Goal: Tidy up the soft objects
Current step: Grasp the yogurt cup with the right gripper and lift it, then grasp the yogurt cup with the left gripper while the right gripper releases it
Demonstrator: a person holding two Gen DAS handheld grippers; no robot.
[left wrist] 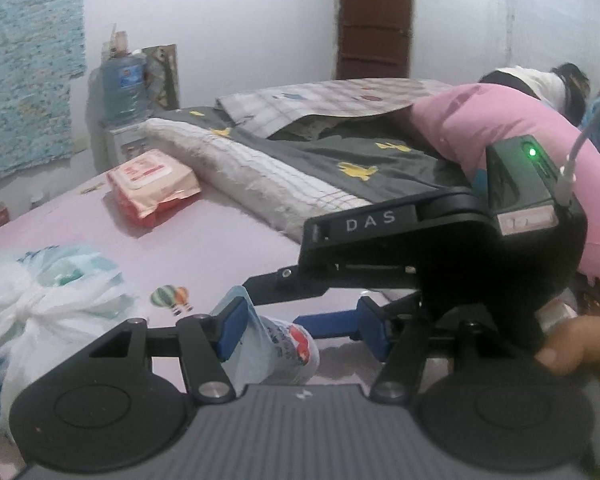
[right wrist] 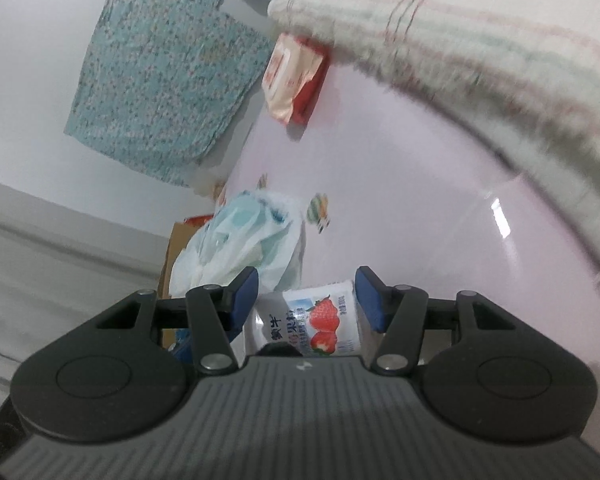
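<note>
A small soft pouch printed with strawberries (right wrist: pixel 320 320) sits between the blue pads of my right gripper (right wrist: pixel 306 300), filling the gap from pad to pad, just above the pink bed sheet (right wrist: pixel 400 184). In the left wrist view the same pouch (left wrist: pixel 284 352) lies inside my left gripper (left wrist: pixel 302 328), against its left pad, while the right pad stands clear of it. The right gripper's black body (left wrist: pixel 420 240) reaches in from the right, with a hand (left wrist: pixel 580 344) behind it.
A knotted white plastic bag (left wrist: pixel 40 308) lies at the left. A red-and-white wipes pack (left wrist: pixel 152 184) and a folded fuzzy blanket (left wrist: pixel 252 176) lie farther back. A pink quilt (left wrist: pixel 500 132) is piled at the right. A water bottle (left wrist: pixel 124 84) stands by the wall.
</note>
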